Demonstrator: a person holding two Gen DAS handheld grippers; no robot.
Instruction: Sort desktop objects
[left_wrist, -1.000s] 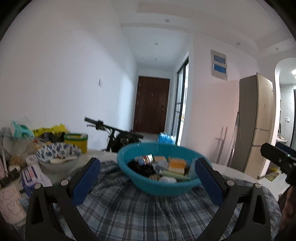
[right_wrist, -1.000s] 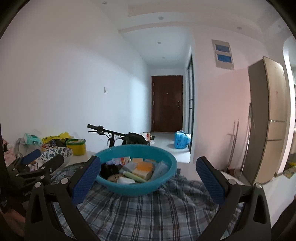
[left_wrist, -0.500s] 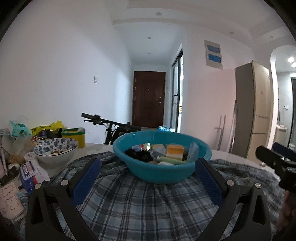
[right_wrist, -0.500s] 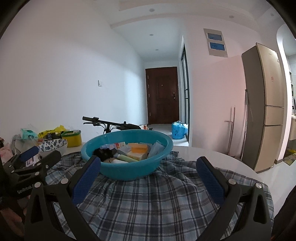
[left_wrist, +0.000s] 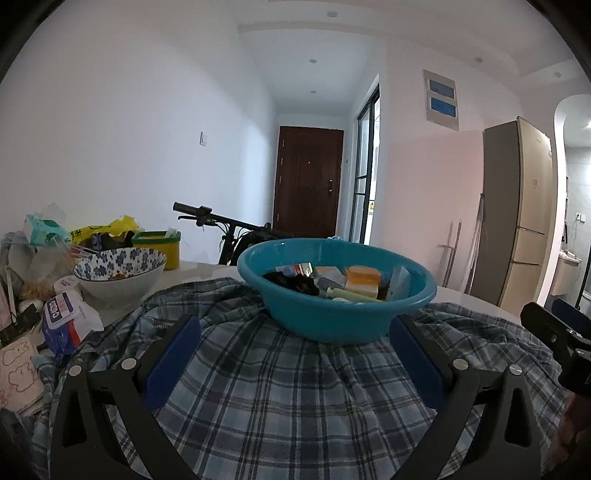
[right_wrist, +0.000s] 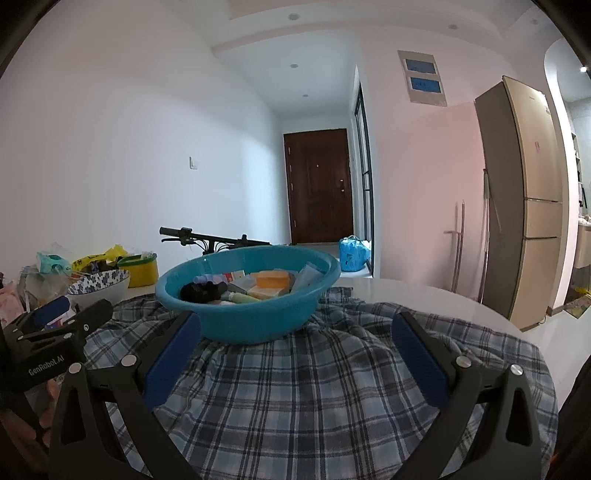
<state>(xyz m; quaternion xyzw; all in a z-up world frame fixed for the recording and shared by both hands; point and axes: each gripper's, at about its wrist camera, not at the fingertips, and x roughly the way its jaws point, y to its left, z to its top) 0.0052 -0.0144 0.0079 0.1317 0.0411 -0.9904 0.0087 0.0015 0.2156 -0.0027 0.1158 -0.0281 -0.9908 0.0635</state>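
Note:
A teal plastic basin (left_wrist: 334, 314) (right_wrist: 255, 314) stands on a blue plaid cloth (left_wrist: 295, 398) (right_wrist: 314, 398) on a round white table. It holds several small items, among them an orange box (left_wrist: 364, 276) (right_wrist: 275, 279), a black lump (left_wrist: 295, 284) (right_wrist: 201, 290) and a pale green tube (left_wrist: 351, 295). My left gripper (left_wrist: 295, 350) is open just short of the basin, nothing between its blue pads. My right gripper (right_wrist: 295, 350) is open too, with the basin ahead and to the left. Each gripper shows at the edge of the other's view.
On the left stand a blue-flowered bowl (left_wrist: 118, 275) (right_wrist: 99, 286), a yellow tub with a green rim (left_wrist: 157, 247), tissue packs (left_wrist: 68, 319) and plastic bags. A bicycle handlebar (left_wrist: 207, 216) rises behind the table. A fridge (right_wrist: 532, 199) stands at right, a dark door (right_wrist: 319, 184) down the hall.
Both grippers have dropped lower and drawn back a little, so the basin now sits higher and its contents show less from above. Both stayed open.

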